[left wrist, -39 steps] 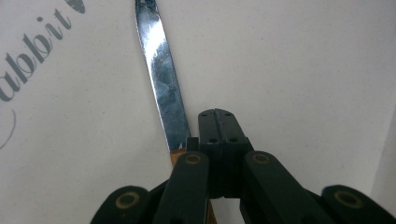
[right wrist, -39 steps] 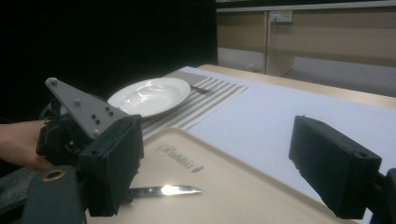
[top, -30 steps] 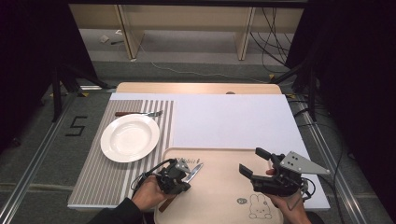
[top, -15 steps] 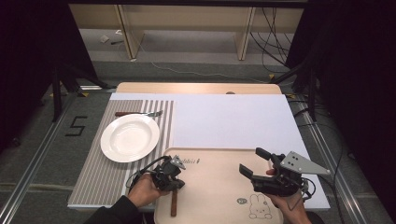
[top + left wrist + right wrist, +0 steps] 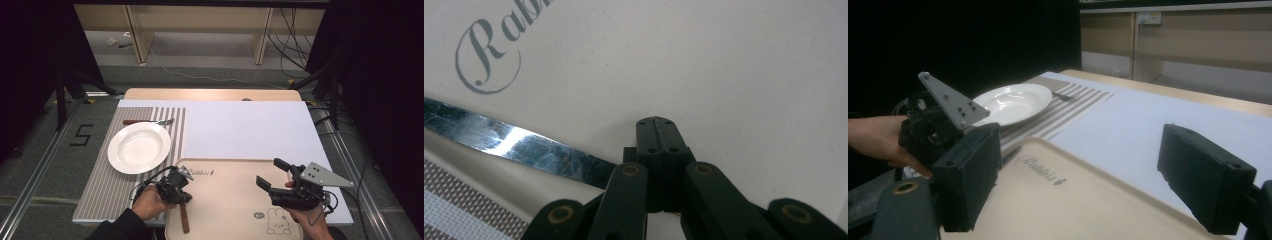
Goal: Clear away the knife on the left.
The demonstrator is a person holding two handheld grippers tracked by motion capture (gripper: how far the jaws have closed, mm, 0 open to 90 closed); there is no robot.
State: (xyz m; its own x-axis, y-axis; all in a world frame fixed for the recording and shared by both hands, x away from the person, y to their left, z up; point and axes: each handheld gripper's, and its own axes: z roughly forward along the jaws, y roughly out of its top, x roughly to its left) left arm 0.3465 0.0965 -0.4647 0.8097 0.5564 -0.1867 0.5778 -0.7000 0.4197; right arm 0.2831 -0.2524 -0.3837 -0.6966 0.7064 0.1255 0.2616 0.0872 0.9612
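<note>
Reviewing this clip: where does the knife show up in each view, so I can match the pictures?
High view: knife at the tray's left edge, brown handle toward the person, under the left gripper.
Left gripper view: shiny blade crosses lower left, running in under the shut jaws.
Right gripper view: I cannot make it out.
Shared landmark: the tray's "Rabbit" lettering.

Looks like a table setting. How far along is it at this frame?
Done: plate and fork lie on the striped mat. In hand: the left gripper is shut on the knife over the tray. Left: presumably laying the knife by the plate. The right gripper is open, empty.
</note>
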